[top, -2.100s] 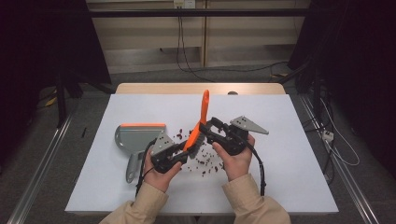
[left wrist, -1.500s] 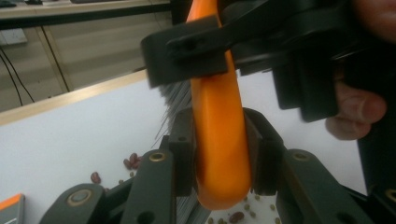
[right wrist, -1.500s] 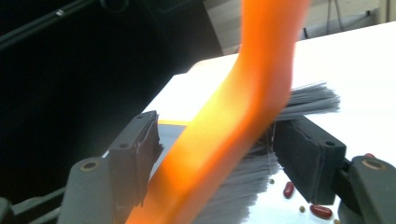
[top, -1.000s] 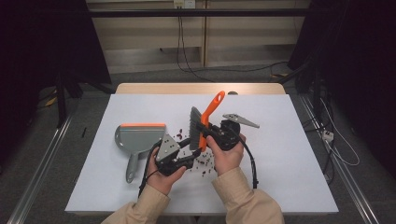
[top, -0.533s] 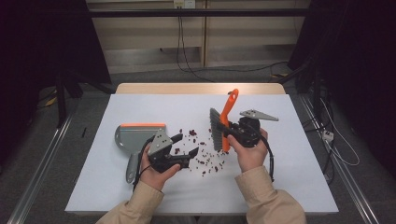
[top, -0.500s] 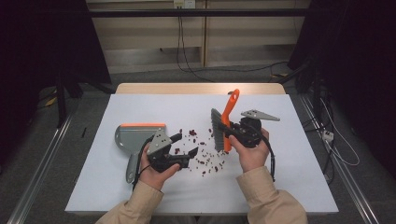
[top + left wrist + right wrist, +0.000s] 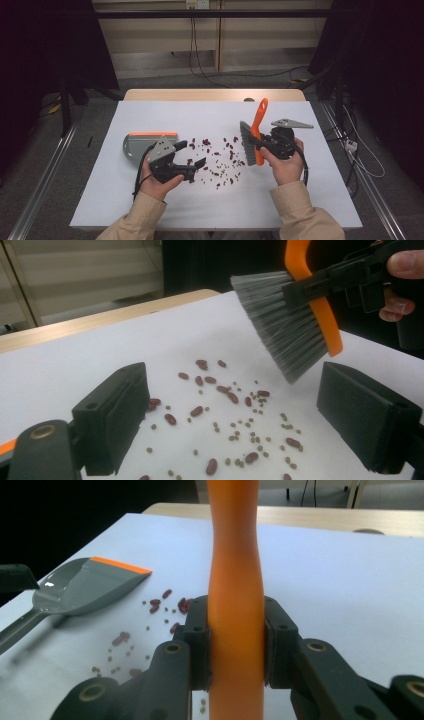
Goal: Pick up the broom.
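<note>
At the left of the white surface lies a grey dustpan with an orange lip. Just beside it, the left gripper hovers with its jaws spread; they have just been opening, with nothing between them. Red beans and smaller greenish seeds are scattered mid-surface. Right of the scatter, the right gripper clamps the orange handle of a hand brush, grey bristles angled down toward the beans.
</note>
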The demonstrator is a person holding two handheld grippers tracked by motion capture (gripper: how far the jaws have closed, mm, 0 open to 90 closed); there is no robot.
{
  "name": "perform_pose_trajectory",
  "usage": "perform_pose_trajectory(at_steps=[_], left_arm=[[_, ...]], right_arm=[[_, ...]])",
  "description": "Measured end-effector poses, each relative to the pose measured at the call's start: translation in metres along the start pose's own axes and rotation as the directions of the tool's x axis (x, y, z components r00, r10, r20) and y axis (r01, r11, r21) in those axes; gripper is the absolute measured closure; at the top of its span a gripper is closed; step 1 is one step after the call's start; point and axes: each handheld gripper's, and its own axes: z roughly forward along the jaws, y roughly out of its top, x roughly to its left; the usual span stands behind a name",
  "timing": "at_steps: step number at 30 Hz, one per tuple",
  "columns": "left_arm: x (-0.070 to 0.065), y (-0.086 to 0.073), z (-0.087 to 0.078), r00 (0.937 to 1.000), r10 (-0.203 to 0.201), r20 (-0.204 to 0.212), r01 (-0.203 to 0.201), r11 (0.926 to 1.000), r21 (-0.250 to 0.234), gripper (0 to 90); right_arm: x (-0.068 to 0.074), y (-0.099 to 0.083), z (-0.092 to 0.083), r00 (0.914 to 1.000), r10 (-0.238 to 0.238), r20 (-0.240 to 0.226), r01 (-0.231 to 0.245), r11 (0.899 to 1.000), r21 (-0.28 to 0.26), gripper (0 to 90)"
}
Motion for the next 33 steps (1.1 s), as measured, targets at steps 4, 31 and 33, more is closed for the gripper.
perform_pose_trajectory(at_steps=[4, 31, 33], left_arm=[[0.005, 0.0, -0.006, 0.9999, -0.011, -0.002, 0.011, 0.9999, 0.0, 9.9], [0.048, -0.013, -0.044, 0.9992, -0.015, -0.038, 0.015, 0.9999, 0.004, 6.2], [0.05, -0.014, -0.046, 0.999, -0.02, -0.041, 0.02, 0.9998, 0.005, 6.2]], right_arm=[[-0.009, -0.001, -0.006, 0.9996, 0.004, 0.029, -0.004, 1.0, 0.019, 70.3], [-0.039, -0.008, 0.032, 0.9878, -0.029, 0.153, 0.001, 0.983, 0.182, 70.4], [-0.04, -0.008, 0.036, 0.9884, -0.036, 0.147, 0.008, 0.982, 0.188, 70.2]])
